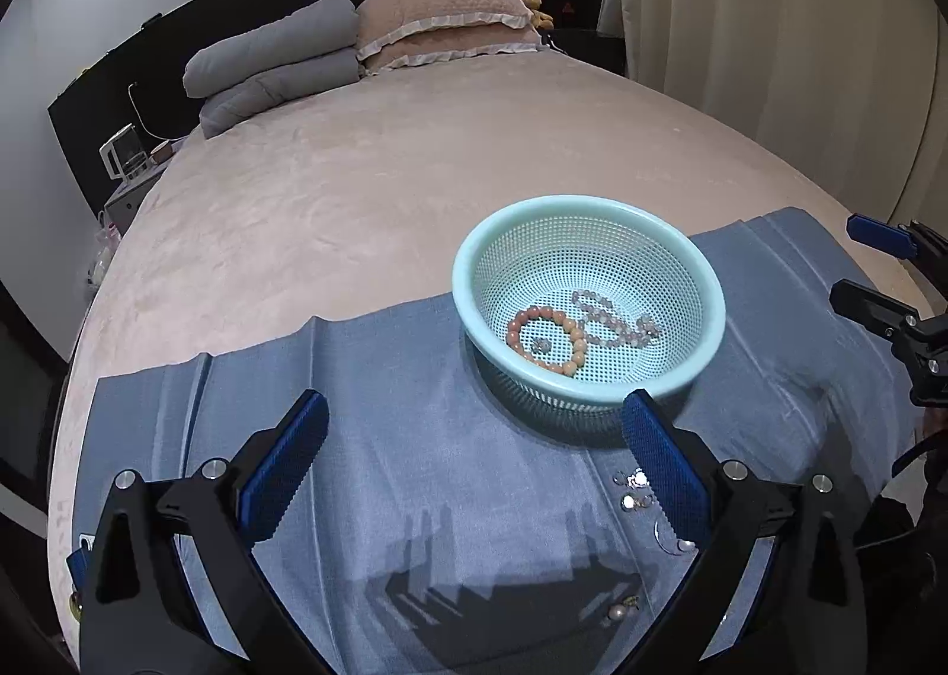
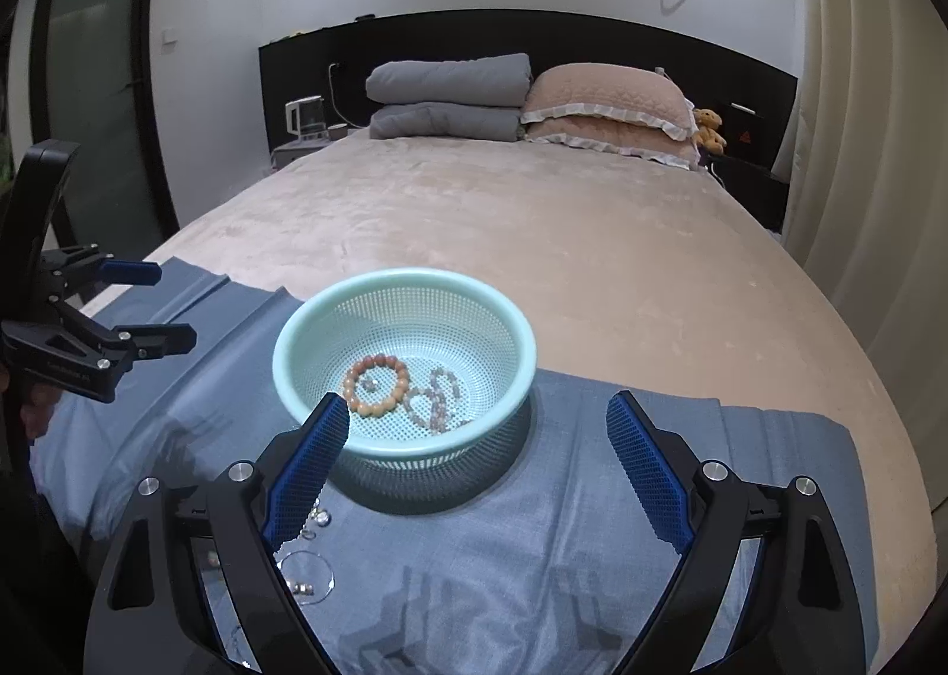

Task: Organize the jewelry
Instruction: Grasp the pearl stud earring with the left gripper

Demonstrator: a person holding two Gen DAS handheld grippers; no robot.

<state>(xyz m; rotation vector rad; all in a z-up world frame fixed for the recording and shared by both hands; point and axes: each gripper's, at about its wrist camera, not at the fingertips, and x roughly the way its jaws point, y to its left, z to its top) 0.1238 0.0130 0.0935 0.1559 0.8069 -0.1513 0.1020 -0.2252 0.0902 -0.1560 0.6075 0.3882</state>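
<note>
On the blue cloth (image 1: pixel 415 438) spread across the near edge of the bed (image 1: pixel 415 171), found a pale green mesh basket (image 1: pixel 474 236), standing upright toward the cloth's far edge. Inside it, noted a peach bead bracelet (image 1: pixel 548 340) lying flat, touching a paler beaded strand (image 1: pixel 616 322) beside it, with a small silvery piece within the bracelet's loop. Judged as sorted: gathered in the basket so loose strings stay contained.

Toward the cloth's near edge, recorded the remaining small items (image 1: pixel 637 491): silvery studs, a clear ring-shaped piece and pearl-like beads, scattered apart on the fabric, not yet collected. Presumably laid on the cloth to keep them visible and stop them rolling into the plush cover.

Left gripper (image 1: pixel 474 426): jaws spread wide, nothing between the pads, poised above the cloth short of the basket. Right gripper (image 2: pixel 477 426): likewise released and empty, its left finger overlapping the basket's near rim in view; contact could not be confirmed. Neither tool bearing on any jewelry.

Judged partway through the task, two larger pieces placed and the small ones outstanding. Expected difficulty: tiny, smooth studs on soft fabric, likely to slip from broad pads or press into the weave.
</note>
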